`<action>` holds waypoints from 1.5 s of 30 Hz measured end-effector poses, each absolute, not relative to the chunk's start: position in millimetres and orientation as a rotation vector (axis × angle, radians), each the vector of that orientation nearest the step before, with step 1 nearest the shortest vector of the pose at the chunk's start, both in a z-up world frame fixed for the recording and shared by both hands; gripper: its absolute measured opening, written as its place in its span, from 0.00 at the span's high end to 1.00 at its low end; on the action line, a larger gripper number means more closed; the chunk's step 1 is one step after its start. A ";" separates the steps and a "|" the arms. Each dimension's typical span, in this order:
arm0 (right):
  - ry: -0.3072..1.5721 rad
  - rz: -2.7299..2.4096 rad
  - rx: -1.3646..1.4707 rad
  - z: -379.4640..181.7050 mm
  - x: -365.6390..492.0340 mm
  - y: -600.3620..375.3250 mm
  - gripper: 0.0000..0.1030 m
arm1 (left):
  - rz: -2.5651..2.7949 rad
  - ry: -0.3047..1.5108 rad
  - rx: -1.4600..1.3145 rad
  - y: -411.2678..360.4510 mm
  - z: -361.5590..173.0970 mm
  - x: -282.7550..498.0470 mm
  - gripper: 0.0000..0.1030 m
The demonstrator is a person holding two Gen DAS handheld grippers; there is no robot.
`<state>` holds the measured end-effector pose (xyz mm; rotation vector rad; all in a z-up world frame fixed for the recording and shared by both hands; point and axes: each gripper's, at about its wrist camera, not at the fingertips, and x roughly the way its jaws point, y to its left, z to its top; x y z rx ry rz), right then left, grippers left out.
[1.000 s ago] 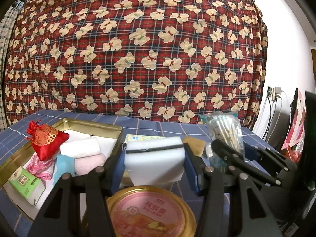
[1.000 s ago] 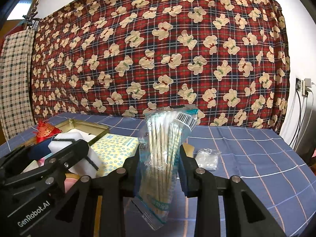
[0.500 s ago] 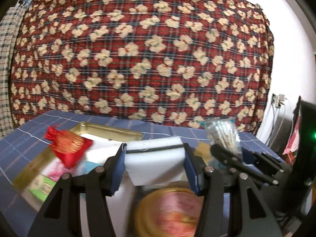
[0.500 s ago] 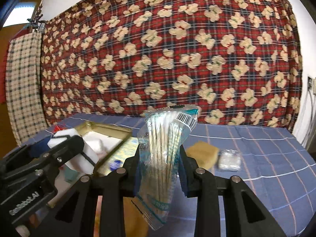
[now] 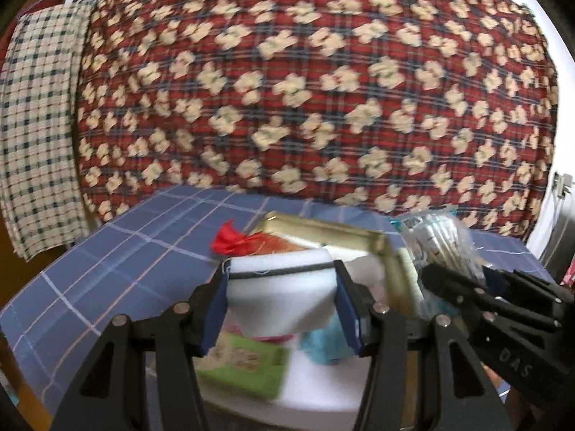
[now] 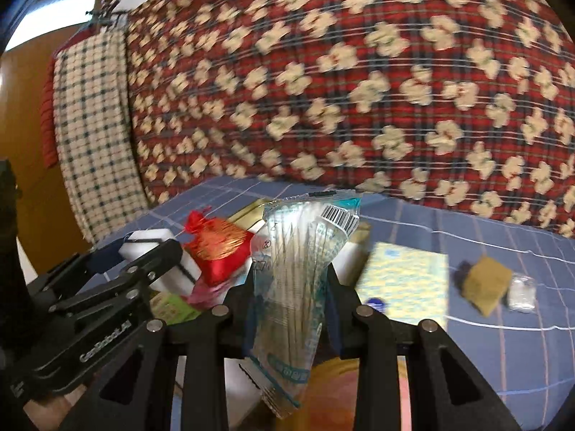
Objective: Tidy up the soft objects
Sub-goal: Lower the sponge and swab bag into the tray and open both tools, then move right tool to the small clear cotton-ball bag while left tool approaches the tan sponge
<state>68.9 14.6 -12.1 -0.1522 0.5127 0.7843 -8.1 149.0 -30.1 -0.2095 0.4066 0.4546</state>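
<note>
Both claws are full, and the gold tray (image 5: 363,231) they are near is already crowded, so things could go wrong here.

The white sponge (image 5: 280,294) is soft and squashy. If the left claw (image 5: 282,303) lets go too soon or too high, I think the sponge could bounce off the red pouch (image 5: 248,243) and roll out onto the blue checked bench (image 5: 118,251). It could also knock the green packet (image 5: 248,361) that sits at the near end of the tray.

The clear bag of cotton swabs (image 6: 302,269) is slippery and floppy. It sticks up tall and hangs down below the right claw (image 6: 293,301), so it could slide out or catch on the tray's edge. The two claws are very close, side by side, and they might bump each other over the tray.

The left claw is about half open, with its blue pads pressing both sides of the white sponge, above the near part of the tray. The right claw is nearly closed, pinching the bag of swabs around its middle, just right of the tray. A yellow pack (image 6: 406,283), a brown sponge (image 6: 488,283) and a small clear packet (image 6: 523,292) lie on the bench farther right.
</note>
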 end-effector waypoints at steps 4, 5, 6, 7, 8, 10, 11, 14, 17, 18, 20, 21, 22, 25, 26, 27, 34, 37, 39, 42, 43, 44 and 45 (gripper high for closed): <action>0.545 0.803 -0.189 -22.1 63.6 35.3 0.67 | 0.476 0.438 -0.211 162.7 -36.9 -10.8 0.47; 0.554 0.806 -0.193 -24.3 63.5 38.6 0.67 | 0.482 0.444 -0.212 165.3 -38.8 -11.8 0.47; 0.565 0.810 -0.197 -26.9 63.4 41.8 0.67 | 0.480 0.450 -0.214 166.9 -40.3 -12.1 0.47; 0.573 0.809 -0.202 -29.2 63.4 43.7 0.67 | 0.476 0.454 -0.218 168.2 -41.3 -12.5 0.47; 0.580 0.810 -0.205 -31.2 63.4 45.3 0.67 | 0.477 0.457 -0.218 169.0 -42.6 -12.4 0.46; 0.610 0.838 -0.205 -35.7 64.7 49.7 0.62 | 0.480 0.467 -0.213 168.7 -44.2 -11.4 0.42; 0.615 0.843 -0.204 -36.6 64.6 50.6 0.60 | 0.491 0.470 -0.214 168.6 -45.4 -11.8 0.41; 0.603 0.810 -0.195 -37.4 66.2 45.5 0.41 | 0.510 0.476 -0.234 173.9 -46.0 -15.1 0.28; 0.605 0.833 -0.154 -32.7 67.8 35.9 0.35 | 0.542 0.456 -0.245 176.5 -44.2 -21.8 0.09; 0.594 0.835 -0.150 -30.6 66.4 33.2 0.32 | 0.545 0.451 -0.242 175.6 -43.2 -22.3 0.09; 0.574 0.845 -0.141 -26.1 63.5 27.8 0.32 | 0.540 0.450 -0.230 170.5 -40.6 -22.0 0.09; 0.566 0.848 -0.138 -24.2 62.2 24.1 0.32 | 0.537 0.443 -0.223 166.9 -38.7 -22.3 0.08; 0.556 0.851 -0.137 -21.9 60.9 19.4 0.32 | 0.536 0.436 -0.215 163.0 -36.3 -22.5 0.06; 0.531 0.842 -0.110 -13.5 60.3 3.0 0.30 | 0.534 0.412 -0.191 151.2 -29.7 -22.4 0.01; 0.525 0.846 -0.098 -10.5 60.4 -2.6 0.29 | 0.532 0.406 -0.184 146.3 -27.7 -21.4 0.01; 0.517 0.850 -0.085 -7.2 60.6 -8.9 0.28 | 0.529 0.403 -0.181 143.2 -26.1 -20.4 0.01; 0.476 0.821 -0.026 4.3 69.5 -48.2 0.27 | 0.507 0.387 -0.142 117.1 -16.1 -10.9 0.01; 0.468 0.780 -0.015 3.8 77.8 -71.3 0.27 | 0.492 0.369 -0.130 106.3 -7.2 -7.5 0.01; 0.467 0.737 -0.021 2.3 85.2 -87.7 0.27 | 0.469 0.363 -0.116 96.6 -2.0 -2.6 0.01; 0.476 0.654 -0.015 -1.6 100.6 -119.2 0.27 | 0.408 0.377 -0.098 77.5 3.8 12.6 0.01; 0.478 0.622 -0.013 -2.5 105.6 -130.7 0.27 | 0.373 0.387 -0.098 69.1 5.4 20.5 0.01; 0.481 0.587 -0.013 -4.0 110.7 -142.8 0.27 | 0.347 0.398 -0.096 61.8 6.4 27.9 0.01; 0.489 0.543 -0.013 -5.4 118.0 -156.4 0.27 | 0.324 0.405 -0.094 54.4 7.6 34.7 0.01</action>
